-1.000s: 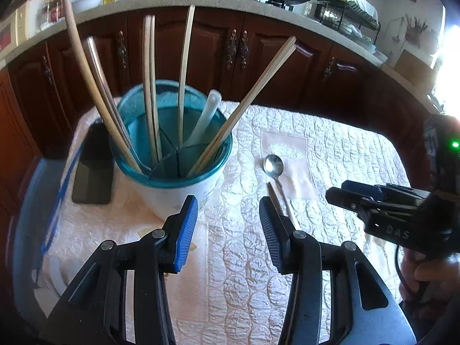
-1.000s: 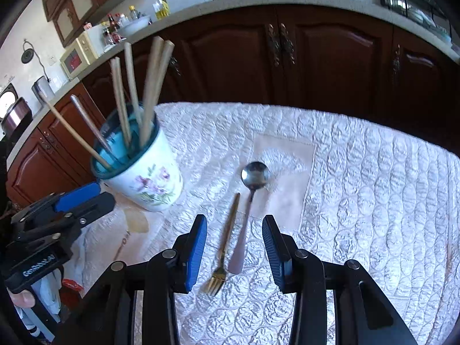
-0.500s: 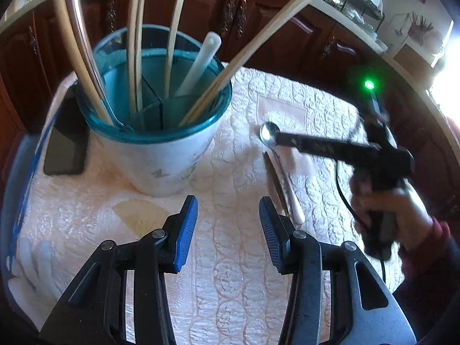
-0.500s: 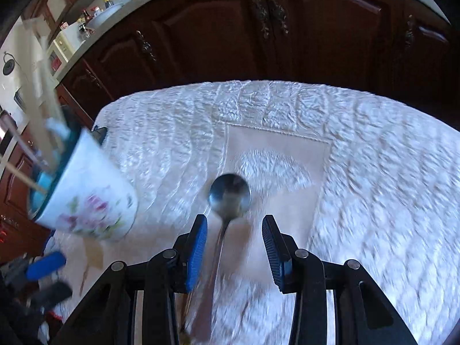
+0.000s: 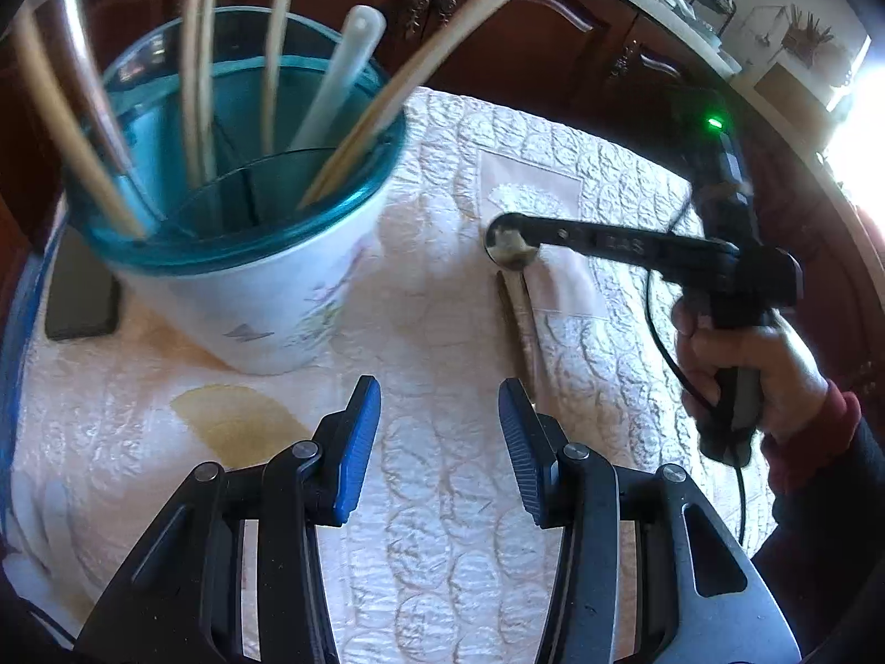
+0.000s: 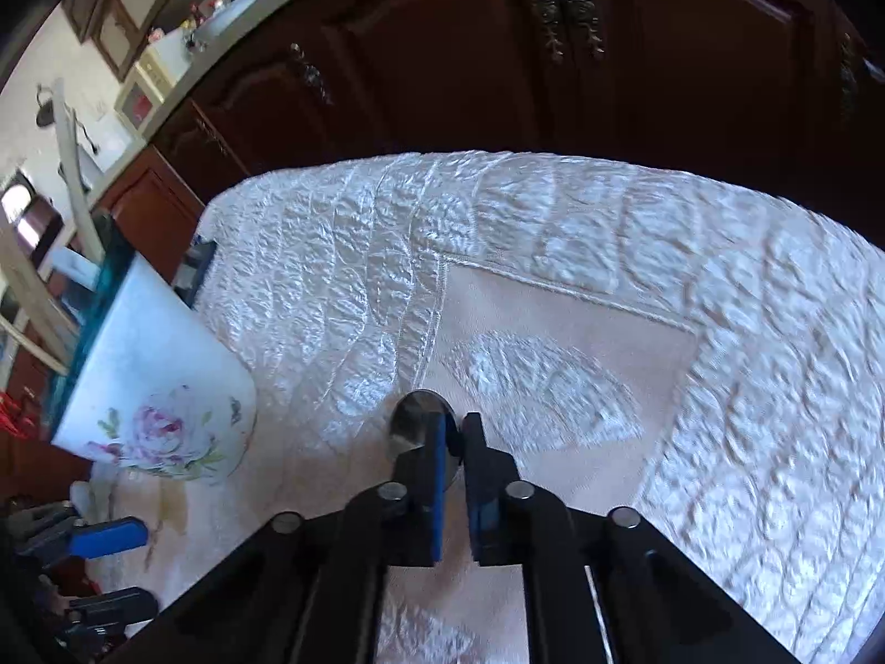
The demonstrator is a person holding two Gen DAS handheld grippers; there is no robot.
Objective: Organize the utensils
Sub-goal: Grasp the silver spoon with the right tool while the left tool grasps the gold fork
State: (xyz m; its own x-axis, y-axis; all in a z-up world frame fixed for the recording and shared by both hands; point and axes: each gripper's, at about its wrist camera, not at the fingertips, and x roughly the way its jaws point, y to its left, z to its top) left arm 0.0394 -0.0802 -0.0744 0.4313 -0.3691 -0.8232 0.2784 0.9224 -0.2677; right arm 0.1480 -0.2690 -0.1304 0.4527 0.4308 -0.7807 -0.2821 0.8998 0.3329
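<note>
A white floral utensil holder with a teal rim stands on the quilted cloth and holds several chopsticks and a white handle; it also shows in the right wrist view. A metal spoon lies on the cloth with its bowl toward the cabinets. My right gripper is down over the spoon's neck with its fingers nearly closed on it; it shows in the left wrist view. A fork handle lies beside the spoon. My left gripper is open and empty, above the cloth near the holder.
A dark phone lies left of the holder. The white quilted cloth covers the table. Dark wooden cabinets stand behind the table's far edge.
My right gripper moved forward and down onto the spoon and closed its fingers around it. My left gripper moved closer to the holder and stayed open.
</note>
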